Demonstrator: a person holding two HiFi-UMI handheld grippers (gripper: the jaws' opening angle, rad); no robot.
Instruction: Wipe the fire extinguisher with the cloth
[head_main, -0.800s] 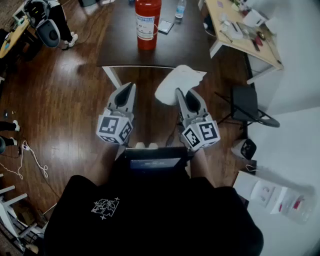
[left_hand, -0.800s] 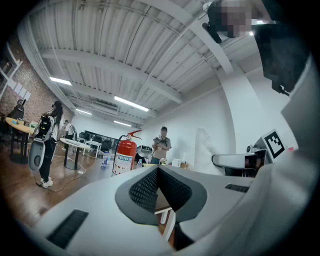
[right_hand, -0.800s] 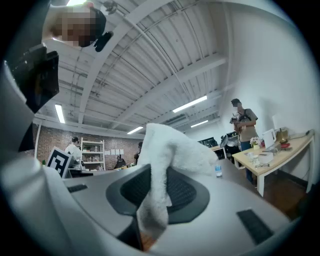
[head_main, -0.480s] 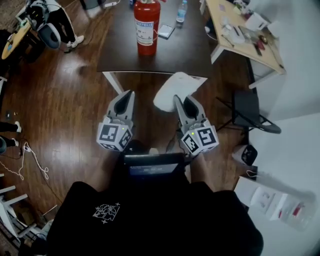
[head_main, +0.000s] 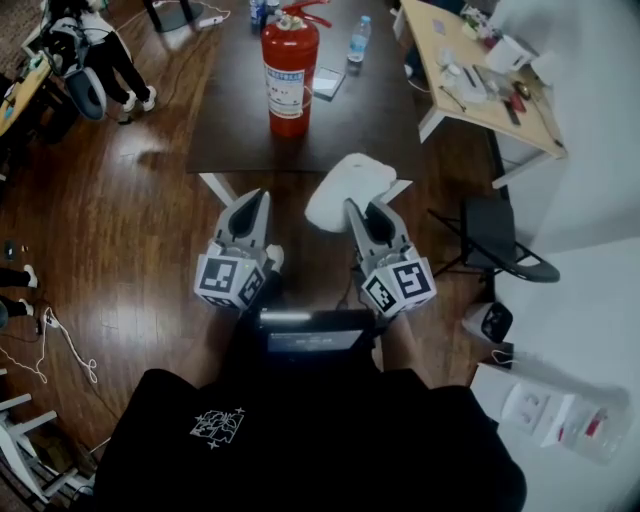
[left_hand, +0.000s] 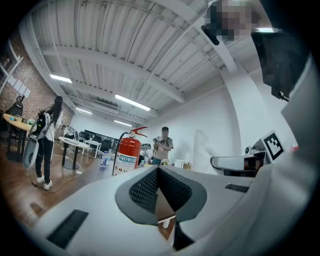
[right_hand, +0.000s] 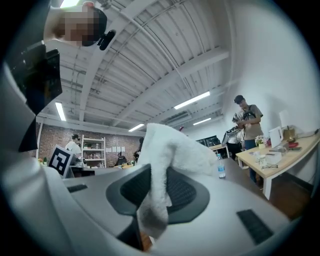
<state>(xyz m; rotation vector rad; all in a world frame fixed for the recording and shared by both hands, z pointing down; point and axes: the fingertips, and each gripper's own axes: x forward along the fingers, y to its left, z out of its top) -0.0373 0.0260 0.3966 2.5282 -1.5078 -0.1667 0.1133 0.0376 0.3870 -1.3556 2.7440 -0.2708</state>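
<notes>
Clamping the white cloth (head_main: 345, 188) between its jaws, the right claw (head_main: 360, 207) hovers just short of the near edge of the dark surface (head_main: 380, 120), and the cloth flops over the jaw tips. The left claw (head_main: 255, 196) hangs beside it, its jaws pressed together on nothing. The red fire extinguisher (head_main: 288, 75) stands upright on the surface, left of its middle, well apart from the claws.
</notes>
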